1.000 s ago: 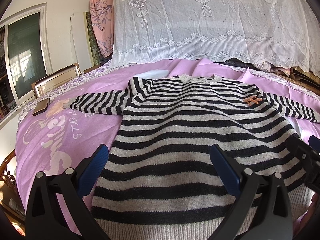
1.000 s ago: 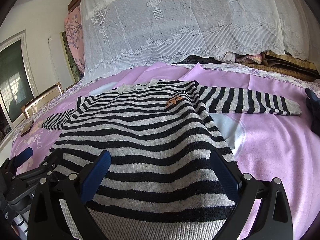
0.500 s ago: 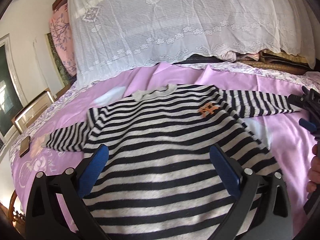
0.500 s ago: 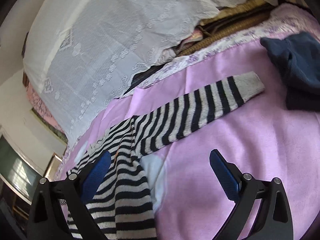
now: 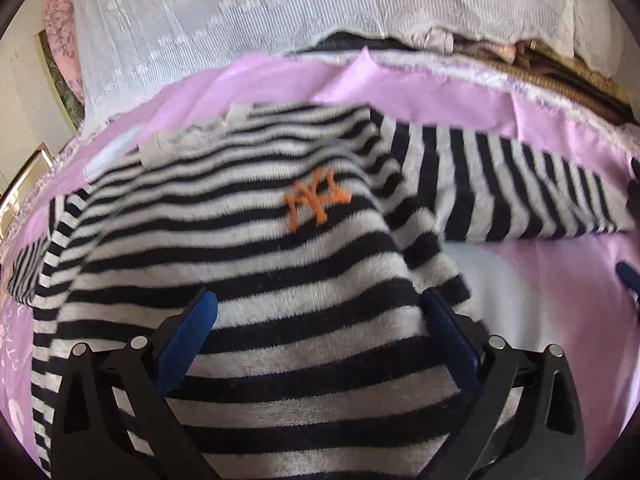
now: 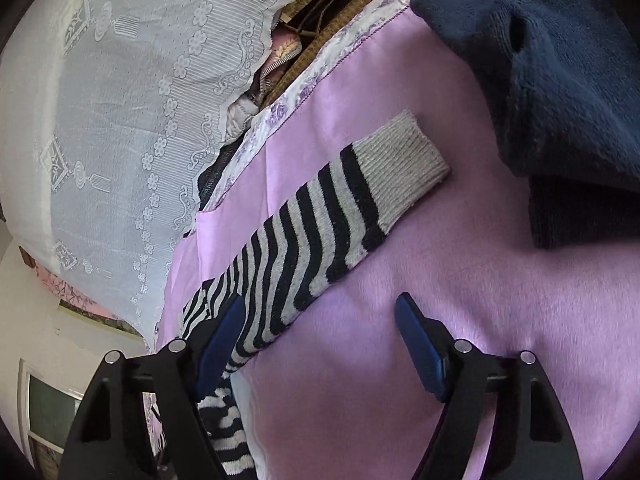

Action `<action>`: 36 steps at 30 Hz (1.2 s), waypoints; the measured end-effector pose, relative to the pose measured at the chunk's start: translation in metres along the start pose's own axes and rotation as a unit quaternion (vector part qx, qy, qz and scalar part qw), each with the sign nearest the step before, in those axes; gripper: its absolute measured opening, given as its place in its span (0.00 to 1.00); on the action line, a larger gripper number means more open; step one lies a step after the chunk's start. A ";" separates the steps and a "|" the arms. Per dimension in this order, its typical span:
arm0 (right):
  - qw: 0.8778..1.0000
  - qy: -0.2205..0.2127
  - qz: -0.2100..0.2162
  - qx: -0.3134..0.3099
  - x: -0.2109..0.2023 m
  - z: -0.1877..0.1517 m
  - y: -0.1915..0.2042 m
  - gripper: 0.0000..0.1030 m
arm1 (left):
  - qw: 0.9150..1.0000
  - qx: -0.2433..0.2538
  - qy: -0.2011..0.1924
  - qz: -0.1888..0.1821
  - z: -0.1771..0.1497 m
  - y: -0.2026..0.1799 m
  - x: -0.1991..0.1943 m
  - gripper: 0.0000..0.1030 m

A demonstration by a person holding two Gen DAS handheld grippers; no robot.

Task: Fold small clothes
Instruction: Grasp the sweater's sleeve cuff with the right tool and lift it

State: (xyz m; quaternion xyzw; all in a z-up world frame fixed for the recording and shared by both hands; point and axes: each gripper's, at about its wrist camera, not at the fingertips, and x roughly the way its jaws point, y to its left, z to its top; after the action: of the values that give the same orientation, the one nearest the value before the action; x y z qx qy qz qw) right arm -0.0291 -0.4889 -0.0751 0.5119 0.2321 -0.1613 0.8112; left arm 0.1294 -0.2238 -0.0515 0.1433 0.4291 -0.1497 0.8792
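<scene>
A black-and-grey striped sweater point(image 5: 248, 264) with an orange logo point(image 5: 316, 196) lies flat, front up, on the pink bedsheet point(image 5: 540, 292). My left gripper point(image 5: 320, 340) is open and empty, low over the sweater's chest. Its right sleeve point(image 5: 520, 196) stretches out to the right. In the right wrist view that sleeve point(image 6: 312, 240) runs diagonally to its grey cuff point(image 6: 404, 160). My right gripper point(image 6: 320, 344) is open and empty, beside the sleeve's lower part, its left finger point(image 6: 222, 336) over the sleeve's edge.
A dark navy garment point(image 6: 552, 80) lies on the sheet just beyond the cuff. A white lace cover point(image 5: 280, 12) drapes a pile at the back of the bed. Folded fabrics point(image 5: 560, 64) sit at the back right. The right gripper's tip point(image 5: 630, 276) shows at the left view's right edge.
My left gripper has moved forward and lower toward the sweater's chest and logo. My right gripper has swung right and closer to the outstretched sleeve and its cuff. Both stay open.
</scene>
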 end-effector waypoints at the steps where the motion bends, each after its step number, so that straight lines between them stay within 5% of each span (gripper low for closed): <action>1: 1.000 -0.003 -0.005 -0.004 0.004 0.005 0.001 0.75 | 1.000 -0.015 0.013 -0.020 0.002 0.007 0.004 0.96; 4: 0.999 -0.015 -0.028 -0.010 0.020 0.018 0.005 0.72 | 0.996 -0.063 0.007 -0.061 0.002 0.025 0.003 0.96; 7: 0.998 -0.033 -0.050 -0.007 0.032 0.030 0.008 0.63 | 0.997 -0.048 0.011 -0.051 0.001 0.020 0.006 0.96; 9: 0.997 -0.039 -0.060 -0.011 0.039 0.036 0.009 0.38 | 0.998 -0.038 0.006 -0.043 0.000 0.016 0.005 0.96; 10: 0.997 -0.040 -0.057 -0.014 0.041 0.038 0.007 0.10 | 0.998 -0.036 0.006 -0.042 0.000 0.015 0.005 0.96; 11: 0.998 -0.043 -0.054 -0.012 0.041 0.041 0.004 0.06 | 0.998 -0.037 0.006 -0.043 0.001 0.015 0.006 0.96; 17: 0.992 -0.105 -0.041 -0.048 0.005 0.065 0.014 0.06 | 0.998 -0.039 0.013 -0.048 0.009 0.015 0.002 0.96; 23: 0.990 -0.057 -0.115 -0.063 0.036 0.066 0.000 0.06 | 0.999 0.038 0.001 0.019 0.009 -0.016 0.009 0.96; 29: 0.993 -0.058 -0.093 -0.035 0.035 0.071 -0.008 0.15 | 1.000 0.022 0.011 -0.010 0.026 -0.014 -0.007 0.96; 33: 0.995 -0.070 -0.070 -0.008 0.026 0.072 -0.014 0.15 | 0.998 0.043 -0.045 0.005 0.050 -0.047 -0.029 0.96; 36: 0.995 -0.076 -0.058 -0.003 0.024 0.073 -0.014 0.15 | 0.997 0.043 -0.058 -0.037 0.063 -0.073 -0.034 0.96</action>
State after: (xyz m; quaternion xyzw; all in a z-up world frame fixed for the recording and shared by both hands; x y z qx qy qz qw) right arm -0.0001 -0.5610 -0.0721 0.4818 0.1996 -0.2453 0.8172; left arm 0.1258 -0.3098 0.0035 0.1564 0.3755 -0.2082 0.8895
